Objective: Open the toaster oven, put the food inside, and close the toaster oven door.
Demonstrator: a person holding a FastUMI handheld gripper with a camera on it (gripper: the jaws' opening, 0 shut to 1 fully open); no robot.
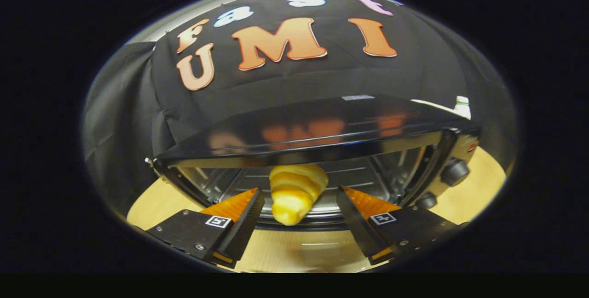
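Note:
The black toaster oven (322, 125) stands open on a wooden table. Its glass door (303, 248) is folded down flat beneath my fingers. A golden croissant (294, 194) lies on the wire rack (363, 177) at the mouth of the oven, with its tip reaching over the rack's front edge. My gripper (300, 192) is open. Its fingertips stand on either side of the croissant's front end, with a gap to it on each side.
Two round knobs (454, 172) sit on the oven's right-hand panel. A white bottle (462, 106) stands behind the oven's right corner. The wooden table (478, 183) shows to the left and right of the oven, and black cloth hangs behind it.

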